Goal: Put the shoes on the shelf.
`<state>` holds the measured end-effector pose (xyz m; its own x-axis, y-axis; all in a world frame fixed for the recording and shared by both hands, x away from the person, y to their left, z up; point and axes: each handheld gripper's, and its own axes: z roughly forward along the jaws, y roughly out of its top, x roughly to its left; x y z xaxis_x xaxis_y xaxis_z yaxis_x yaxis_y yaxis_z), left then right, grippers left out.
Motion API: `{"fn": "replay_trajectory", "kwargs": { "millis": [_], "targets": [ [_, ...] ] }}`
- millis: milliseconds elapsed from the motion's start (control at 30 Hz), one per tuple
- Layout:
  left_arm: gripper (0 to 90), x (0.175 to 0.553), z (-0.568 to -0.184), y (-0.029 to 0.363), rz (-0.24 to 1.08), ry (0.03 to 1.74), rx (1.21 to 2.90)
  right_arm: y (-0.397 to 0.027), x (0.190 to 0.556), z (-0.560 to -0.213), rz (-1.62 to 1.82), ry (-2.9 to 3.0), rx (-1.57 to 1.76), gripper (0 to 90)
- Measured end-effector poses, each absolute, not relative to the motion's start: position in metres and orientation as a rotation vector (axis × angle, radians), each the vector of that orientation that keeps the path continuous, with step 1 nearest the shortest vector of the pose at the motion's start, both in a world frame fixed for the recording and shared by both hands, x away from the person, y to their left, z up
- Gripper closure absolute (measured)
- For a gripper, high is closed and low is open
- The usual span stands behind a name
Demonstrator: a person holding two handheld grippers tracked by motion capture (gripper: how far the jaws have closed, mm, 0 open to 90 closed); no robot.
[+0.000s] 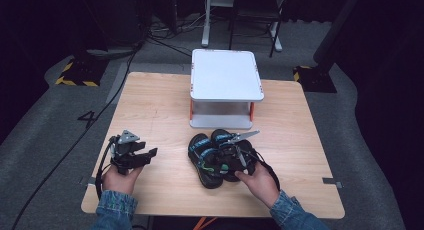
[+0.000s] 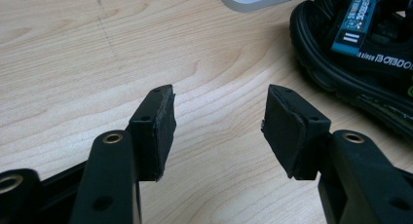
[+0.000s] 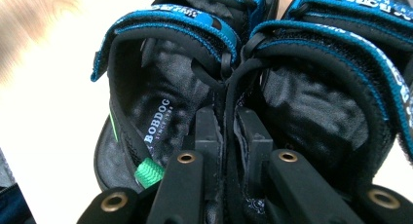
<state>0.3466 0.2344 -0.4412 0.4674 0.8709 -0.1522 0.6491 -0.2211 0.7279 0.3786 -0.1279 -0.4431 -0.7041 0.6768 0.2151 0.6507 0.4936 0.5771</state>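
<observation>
A pair of black sandals with blue straps lies side by side near the middle of the wooden table, the left sandal against the right sandal. My right gripper reaches in from the heel end. In the right gripper view it is shut on the two touching inner side walls, one jaw inside the left sandal and one inside the right sandal. My left gripper hovers at the table's left, open, with nothing between its fingers; a sandal lies off to its right.
A white two-level stand with orange posts sits at the table's back edge, just behind the sandals. Bare wood stretches to the left and right of the shoes. Cables and chair legs lie on the grey floor beyond the table.
</observation>
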Motion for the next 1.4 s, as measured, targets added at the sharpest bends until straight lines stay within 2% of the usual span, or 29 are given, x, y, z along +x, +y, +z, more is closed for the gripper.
{"fn": "replay_trajectory", "kwargs": {
  "millis": [267, 500, 733, 1033, 1267, 1400],
  "targets": [
    [45.5, 0.344, -0.441, 0.236, 0.376, 1.276, 1.955, -0.127, 0.395, -0.42, 1.092, 2.606, 1.167, 81.9],
    [45.5, 0.345, -0.442, 0.237, 0.371, 1.278, 1.955, -0.125, 0.431, -0.404, 1.129, 2.503, 1.212, 81.9],
    [45.4, 0.346, -0.442, 0.236, 0.369, 1.273, 1.961, -0.12, 0.473, -0.41, 1.128, 2.392, 1.321, 81.9],
    [45.4, 0.346, -0.442, 0.237, 0.363, 1.268, 1.956, -0.117, 0.506, -0.422, 1.056, 2.29, 1.365, 81.9],
    [45.4, 0.347, -0.443, 0.235, 0.358, 1.267, 1.963, -0.122, 0.516, -0.424, 1.029, 2.217, 1.347, 82.8],
    [45.4, 0.347, -0.443, 0.235, 0.353, 1.266, 1.971, -0.121, 0.516, -0.427, 1.023, 2.181, 1.314, 86.2]
  ]
}}
